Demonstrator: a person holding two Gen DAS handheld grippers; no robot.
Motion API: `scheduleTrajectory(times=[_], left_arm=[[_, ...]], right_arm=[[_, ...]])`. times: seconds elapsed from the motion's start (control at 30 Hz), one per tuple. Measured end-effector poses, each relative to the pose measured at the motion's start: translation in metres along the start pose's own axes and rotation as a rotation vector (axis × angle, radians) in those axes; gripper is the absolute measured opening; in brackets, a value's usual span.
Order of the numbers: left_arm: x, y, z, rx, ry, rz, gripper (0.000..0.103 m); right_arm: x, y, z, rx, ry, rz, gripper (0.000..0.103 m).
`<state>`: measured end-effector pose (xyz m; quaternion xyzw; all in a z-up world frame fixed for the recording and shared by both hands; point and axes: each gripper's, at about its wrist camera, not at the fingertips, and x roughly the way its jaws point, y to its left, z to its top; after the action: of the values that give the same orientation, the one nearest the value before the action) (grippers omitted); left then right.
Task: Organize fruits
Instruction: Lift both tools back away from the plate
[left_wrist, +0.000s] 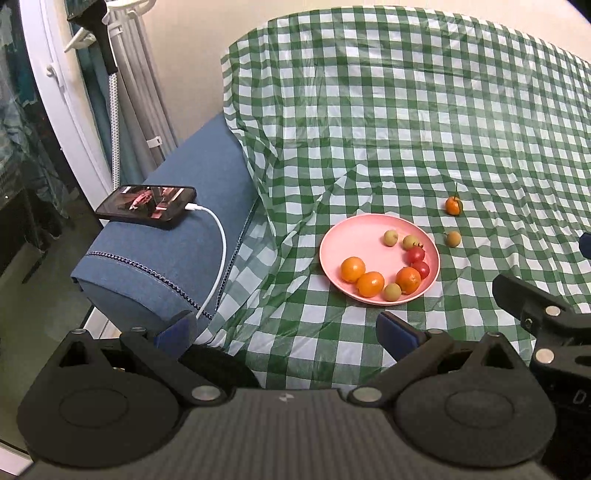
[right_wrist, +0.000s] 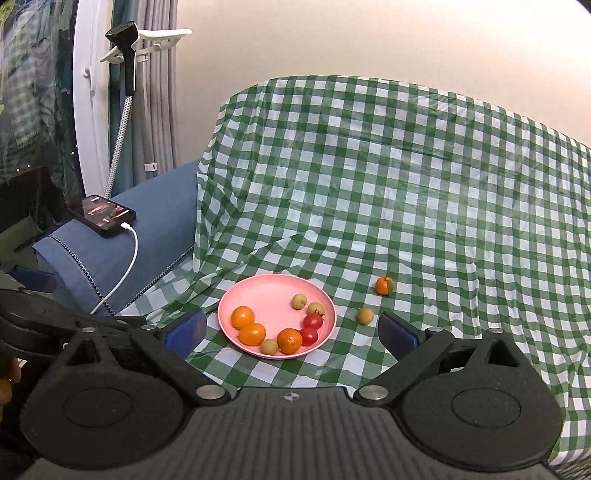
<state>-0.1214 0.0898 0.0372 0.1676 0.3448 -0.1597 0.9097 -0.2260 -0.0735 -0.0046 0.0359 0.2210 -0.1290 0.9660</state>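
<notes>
A pink plate (left_wrist: 354, 236) (right_wrist: 266, 295) sits on a green checked cloth and holds three oranges, two red tomatoes and three small yellow-green fruits. A small orange with a stem (left_wrist: 453, 205) (right_wrist: 384, 285) and a small tan fruit (left_wrist: 453, 239) (right_wrist: 365, 316) lie on the cloth to the plate's right. My left gripper (left_wrist: 286, 332) is open and empty, near and left of the plate. My right gripper (right_wrist: 291, 332) is open and empty, just in front of the plate; its body also shows in the left wrist view (left_wrist: 546, 317).
The checked cloth (left_wrist: 406, 129) (right_wrist: 406, 184) drapes over a sofa seat and back. A blue armrest (left_wrist: 177, 236) (right_wrist: 110, 251) at the left carries a phone (left_wrist: 147, 201) (right_wrist: 101, 216) with a white charging cable. Curtains and a white frame stand further left.
</notes>
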Motion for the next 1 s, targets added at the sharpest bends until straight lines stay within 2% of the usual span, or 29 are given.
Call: scheduleTrajectory(times=[1.0], left_arm=[[0.008,0.002,-0.002,0.007,0.026,-0.002,0.103]], right_arm=[[0.007,0.007,-0.004,0.021,0.025,-0.001,0.099]])
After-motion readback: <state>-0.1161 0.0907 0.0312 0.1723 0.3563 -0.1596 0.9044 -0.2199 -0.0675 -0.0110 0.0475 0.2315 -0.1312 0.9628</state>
